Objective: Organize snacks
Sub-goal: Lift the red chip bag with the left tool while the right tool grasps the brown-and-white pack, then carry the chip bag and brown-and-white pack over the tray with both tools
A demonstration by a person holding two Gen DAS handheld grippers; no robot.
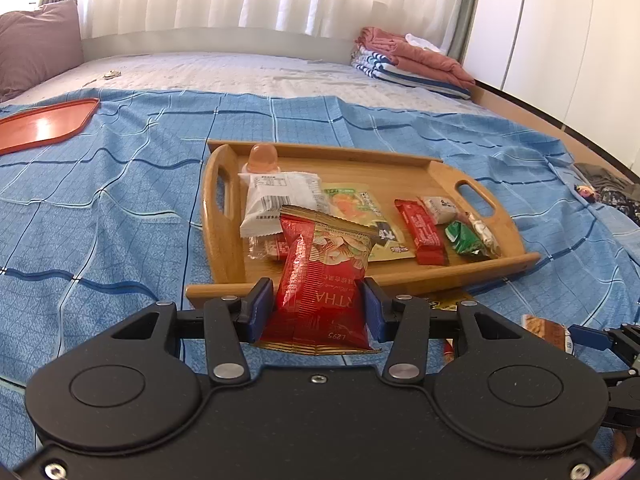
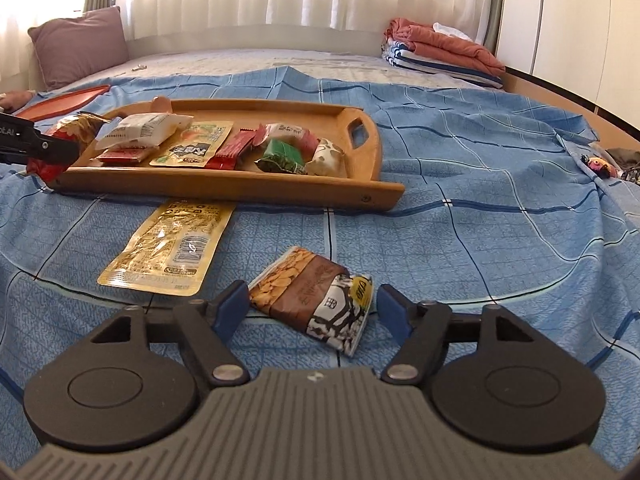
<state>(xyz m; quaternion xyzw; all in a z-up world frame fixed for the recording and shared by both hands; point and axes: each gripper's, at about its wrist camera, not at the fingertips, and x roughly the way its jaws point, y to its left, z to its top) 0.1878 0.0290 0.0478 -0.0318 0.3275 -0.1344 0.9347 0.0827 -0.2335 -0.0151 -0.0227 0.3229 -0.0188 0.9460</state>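
Observation:
My left gripper (image 1: 318,312) is shut on a red nut packet (image 1: 320,276), held upright just in front of the near rim of the wooden tray (image 1: 216,200). The tray holds several snacks: a white packet (image 1: 276,200), a red bar (image 1: 422,228), a green packet (image 1: 464,236) and a jelly cup (image 1: 262,158). My right gripper (image 2: 312,308) stands open low over the blue bedspread, its pads on either side of a brown and white almond packet (image 2: 316,300) that lies flat. A yellow packet (image 2: 168,248) lies to the left of it, partly under the tray (image 2: 224,190).
An orange tray (image 1: 44,124) sits at the far left of the bed. Folded clothes (image 1: 416,60) are stacked at the far right corner, and a pillow (image 1: 36,44) leans at the far left. The bed's edge runs along the right side.

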